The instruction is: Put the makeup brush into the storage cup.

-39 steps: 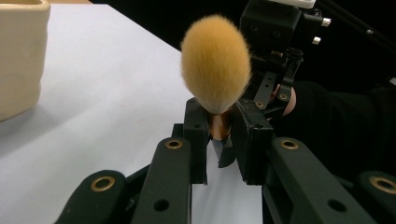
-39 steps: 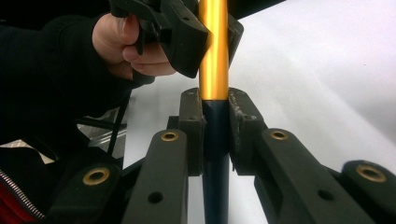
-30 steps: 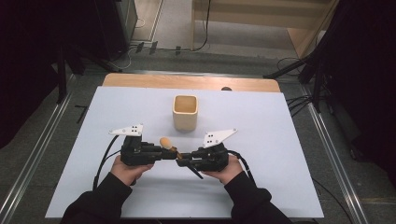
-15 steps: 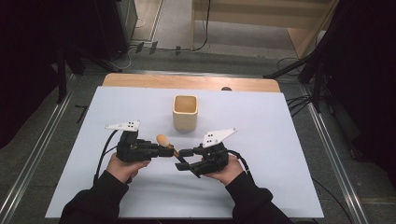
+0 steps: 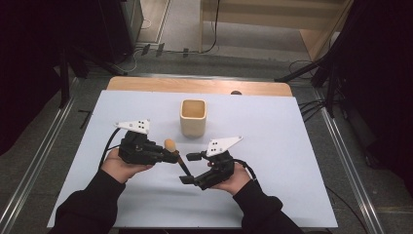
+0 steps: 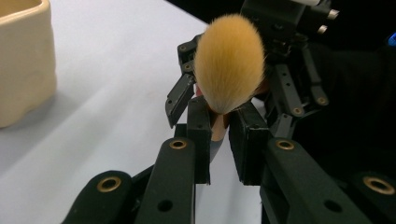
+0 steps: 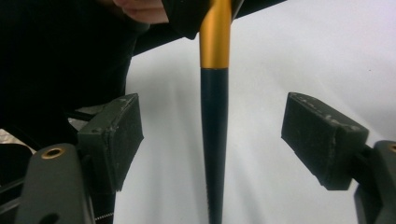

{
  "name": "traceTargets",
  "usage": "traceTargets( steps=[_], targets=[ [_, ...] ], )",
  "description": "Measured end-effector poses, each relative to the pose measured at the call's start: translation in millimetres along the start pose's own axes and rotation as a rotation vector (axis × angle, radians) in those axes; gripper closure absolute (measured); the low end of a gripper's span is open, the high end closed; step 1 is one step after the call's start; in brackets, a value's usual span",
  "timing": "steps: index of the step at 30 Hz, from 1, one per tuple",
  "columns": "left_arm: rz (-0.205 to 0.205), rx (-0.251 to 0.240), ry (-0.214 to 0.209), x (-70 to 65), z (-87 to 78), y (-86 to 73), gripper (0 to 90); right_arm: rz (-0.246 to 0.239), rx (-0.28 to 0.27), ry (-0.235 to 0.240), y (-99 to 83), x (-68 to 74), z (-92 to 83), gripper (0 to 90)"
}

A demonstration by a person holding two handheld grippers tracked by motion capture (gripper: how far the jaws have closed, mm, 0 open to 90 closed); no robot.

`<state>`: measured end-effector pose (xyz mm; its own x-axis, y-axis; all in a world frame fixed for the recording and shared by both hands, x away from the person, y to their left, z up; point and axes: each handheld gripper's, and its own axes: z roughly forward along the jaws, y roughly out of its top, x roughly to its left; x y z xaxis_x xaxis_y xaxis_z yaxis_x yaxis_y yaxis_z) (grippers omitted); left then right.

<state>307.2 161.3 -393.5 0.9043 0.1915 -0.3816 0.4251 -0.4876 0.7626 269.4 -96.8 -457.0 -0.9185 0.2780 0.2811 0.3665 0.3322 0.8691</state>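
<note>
Left gripper (image 5: 171, 157) pinches my brush (image 5: 176, 155) at the gold ferrule, just below the soft tuft, in front of the cup (image 5: 193, 117). Right gripper (image 5: 187, 168) has just been opening, pads clear of the handle between them. Light, stiff, probably slick; tuft up, handle slanting down toward me.

Landmark: cream cup (image 5: 194, 117), upright mid-bench.

- Bench (image 5: 292, 136) bare R of cup to the edge, wide lane.
- L of cup: sheet bare, free pass.
- Behind cup: narrow bare strip, then wood edge.
- Near side of cup blocked: L claw (image 5: 171, 157) clamped on brush (image 5: 170, 145) just below head, handle slanting down twd R claw (image 5: 188, 168).
- R claw's jaws just been opening; handle (image 7: 214, 140) between them, pads clear both sides.
- Small gap betw. cup & brush head; tight.
</note>
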Motion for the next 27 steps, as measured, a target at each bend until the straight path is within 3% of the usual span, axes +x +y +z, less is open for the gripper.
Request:
traceTargets(
  steps=[6, 15, 22, 27],
  targets=[
    [0.065, 0.089, 0.008, -5.9, 2.4, 12.6, 79.9, -0.007, -0.009, -0.007, 1.3, 1.0, 3.3, 26.3],
    [0.172, 0.219, 0.042, -12.9, 7.2, 28.0, 79.9, -0.022, -0.022, -0.01, 2.4, 0.1, 8.2, 43.4],
    [0.202, 0.264, 0.038, -13.1, 11.9, 33.1, 79.9, -0.014, -0.025, -0.003, 1.5, -1.2, 10.5, 60.4],
    [0.215, 0.286, 0.038, -13.5, 15.9, 33.9, 79.9, -0.017, -0.036, 0.001, 1.2, -0.8, 12.2, 67.1]
  ],
)
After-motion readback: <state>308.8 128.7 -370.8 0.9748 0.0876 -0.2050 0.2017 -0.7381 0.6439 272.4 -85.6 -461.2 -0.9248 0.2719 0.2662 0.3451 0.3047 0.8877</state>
